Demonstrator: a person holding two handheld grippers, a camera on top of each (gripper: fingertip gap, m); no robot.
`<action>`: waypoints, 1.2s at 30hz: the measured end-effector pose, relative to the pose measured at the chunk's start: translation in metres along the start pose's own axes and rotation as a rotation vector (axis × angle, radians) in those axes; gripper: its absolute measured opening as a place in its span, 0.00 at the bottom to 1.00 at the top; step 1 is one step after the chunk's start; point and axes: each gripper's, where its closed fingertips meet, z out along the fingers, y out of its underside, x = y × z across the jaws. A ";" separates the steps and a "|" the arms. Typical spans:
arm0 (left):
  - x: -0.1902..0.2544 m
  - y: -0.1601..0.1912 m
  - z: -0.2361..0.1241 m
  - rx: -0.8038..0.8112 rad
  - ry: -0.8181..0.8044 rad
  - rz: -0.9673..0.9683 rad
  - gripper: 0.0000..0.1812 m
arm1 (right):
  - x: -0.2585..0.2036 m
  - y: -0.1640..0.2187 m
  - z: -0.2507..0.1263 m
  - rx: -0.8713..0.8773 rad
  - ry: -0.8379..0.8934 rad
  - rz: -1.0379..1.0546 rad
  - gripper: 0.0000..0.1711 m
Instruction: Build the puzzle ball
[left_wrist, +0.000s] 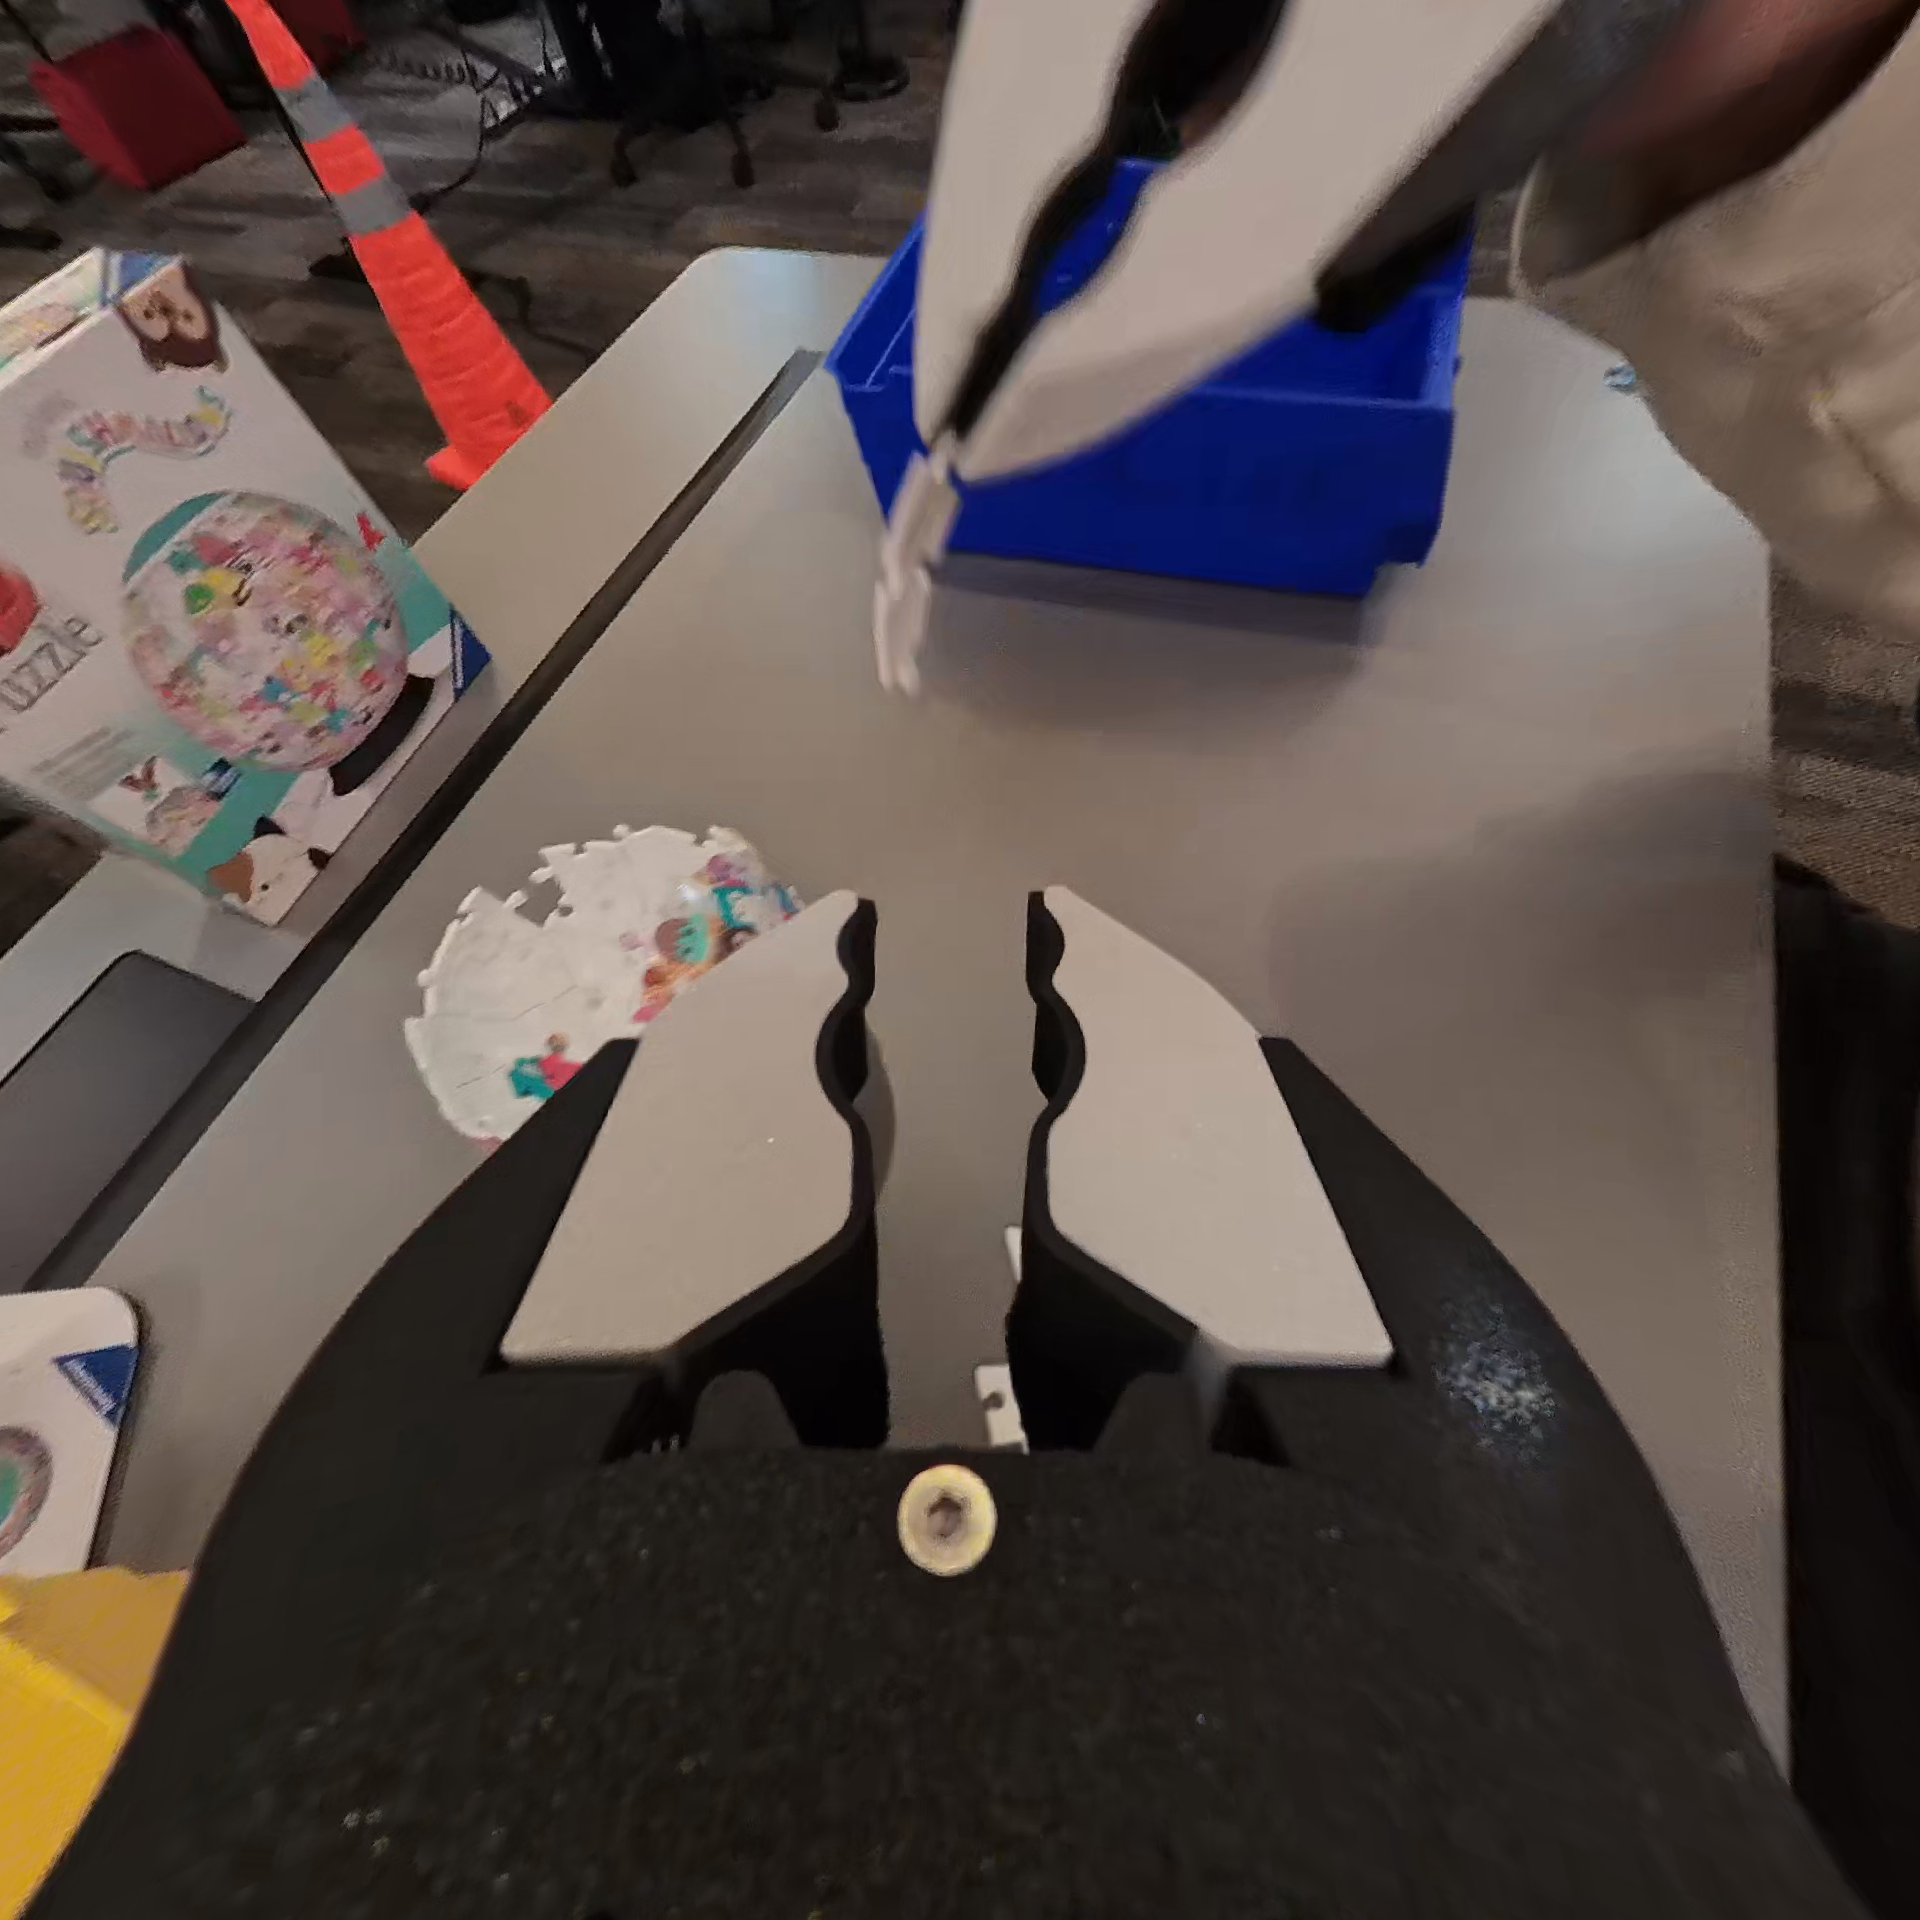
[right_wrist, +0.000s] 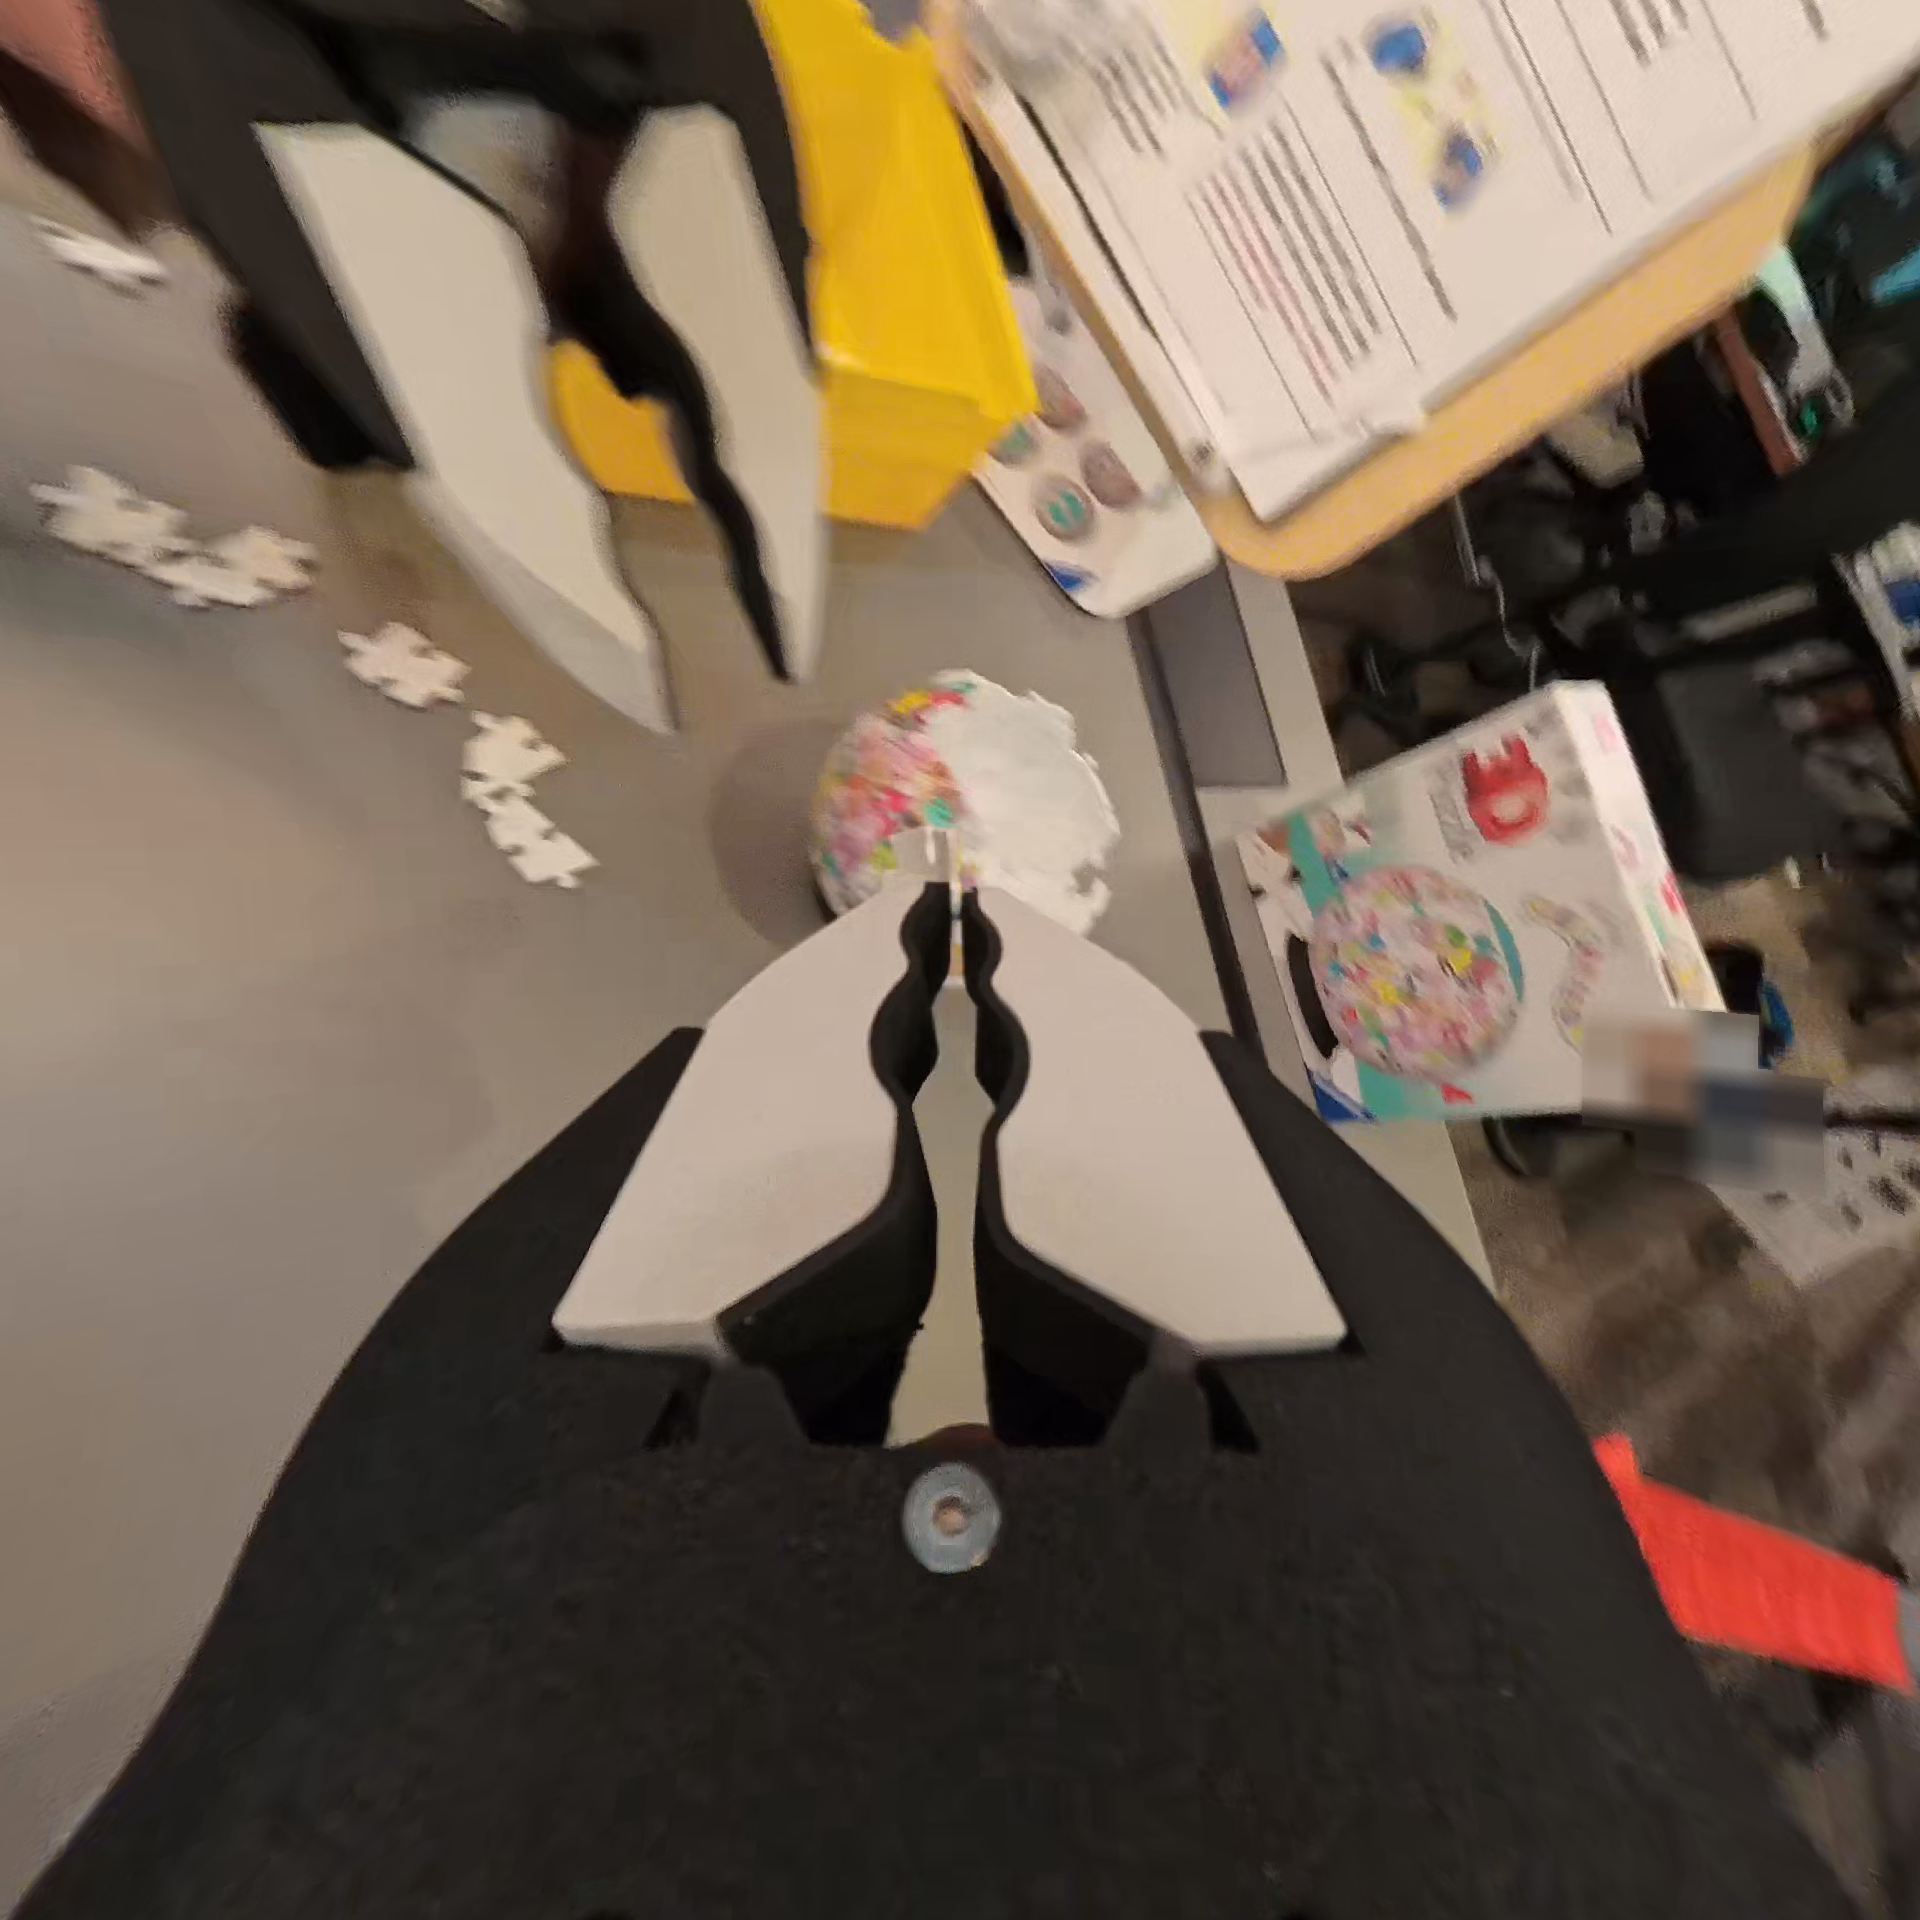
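On the grey worktop, partial puzzle ball sits near my left claw, spread, empty. Right claw pinches white puzzle pieces.

each camera sits on its own tool and looks down along it at the grey counter. both see the puzzle ball and each other's tool.

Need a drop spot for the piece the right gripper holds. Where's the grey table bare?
Bare: the grey tabletop between the blue plastic bin and the half-built puzzle ball, reaching the far right edge. Crowded: loose white puzzle pieces scattered beside the ball, and the yellow bin with printed sheets behind it.
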 end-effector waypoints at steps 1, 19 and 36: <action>-0.010 0.003 -0.002 -0.012 -0.004 -0.003 0.15 | 0.012 0.005 0.006 -0.034 -0.007 0.037 0.01; -0.226 0.060 0.112 -0.286 0.035 -0.053 0.07 | 0.071 0.071 0.169 -0.348 0.021 -0.005 0.01; -0.206 0.080 0.154 -0.485 0.148 0.084 0.03 | 0.066 0.085 0.179 -0.416 0.043 -0.020 0.01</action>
